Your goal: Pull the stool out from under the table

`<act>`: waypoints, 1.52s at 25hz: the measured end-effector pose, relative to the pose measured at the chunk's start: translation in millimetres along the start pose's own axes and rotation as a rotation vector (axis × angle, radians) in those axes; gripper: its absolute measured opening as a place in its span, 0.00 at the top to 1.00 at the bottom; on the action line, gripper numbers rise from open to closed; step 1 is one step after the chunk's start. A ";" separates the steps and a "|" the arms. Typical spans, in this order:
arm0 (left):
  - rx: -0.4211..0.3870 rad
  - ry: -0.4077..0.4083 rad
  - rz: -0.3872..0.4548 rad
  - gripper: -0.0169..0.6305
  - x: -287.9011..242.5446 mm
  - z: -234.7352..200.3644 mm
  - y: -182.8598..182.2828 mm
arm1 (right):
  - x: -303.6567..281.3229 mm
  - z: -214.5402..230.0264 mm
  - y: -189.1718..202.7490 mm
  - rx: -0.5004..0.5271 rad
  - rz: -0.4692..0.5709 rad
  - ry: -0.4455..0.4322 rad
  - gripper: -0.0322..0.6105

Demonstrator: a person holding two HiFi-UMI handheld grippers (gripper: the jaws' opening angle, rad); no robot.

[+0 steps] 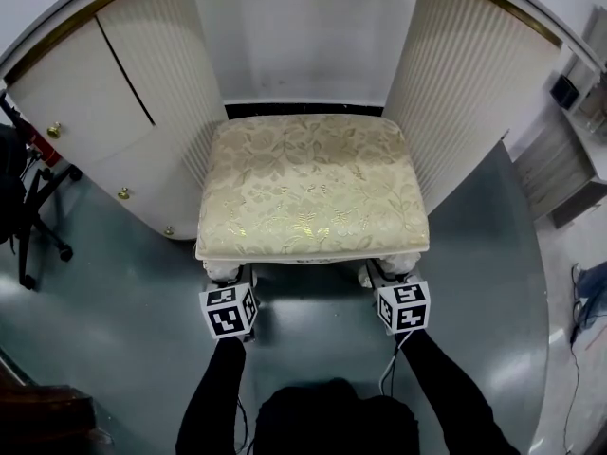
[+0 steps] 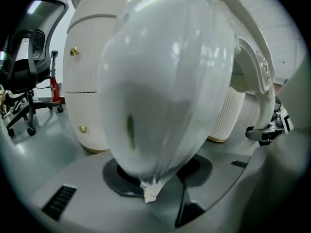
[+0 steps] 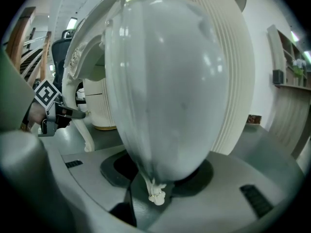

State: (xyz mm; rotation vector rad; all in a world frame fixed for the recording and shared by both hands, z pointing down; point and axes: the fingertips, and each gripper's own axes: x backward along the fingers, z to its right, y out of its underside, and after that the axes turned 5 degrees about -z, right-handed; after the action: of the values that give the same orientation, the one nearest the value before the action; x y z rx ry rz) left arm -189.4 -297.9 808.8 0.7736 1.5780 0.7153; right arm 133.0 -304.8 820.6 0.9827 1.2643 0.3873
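Jaws were clamped on both sides, the left gripper on the stool's left leg and the right gripper on the right leg (each leg looked wrapped in clear plastic and pretty much filled its gripper view). The stool sat on the grey floor in the gap between the table's two ribbed pedestals, back edge at the dark recess under the top, front edge sticking out toward the person. Office chair stood off to the left.
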 end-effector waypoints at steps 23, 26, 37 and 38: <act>-0.013 0.035 -0.049 0.71 3.4 1.5 0.6 | 8.2 -2.8 3.9 -0.039 -0.053 0.015 0.68; -0.016 0.046 -0.043 0.71 1.0 2.5 -1.5 | 8.7 -1.7 1.8 -0.039 -0.050 0.023 0.68; -0.026 0.080 -0.029 0.71 -11.7 1.0 0.6 | 2.1 -0.1 6.2 -0.048 -0.039 0.052 0.68; -0.028 0.081 -0.032 0.71 -11.6 1.1 0.7 | 2.1 -0.2 6.4 -0.050 -0.042 0.051 0.68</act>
State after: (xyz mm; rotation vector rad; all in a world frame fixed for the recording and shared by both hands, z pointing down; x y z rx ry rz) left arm -187.1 -306.8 816.1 0.7046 1.6465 0.7520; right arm 135.1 -299.6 824.4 0.9070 1.3136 0.4119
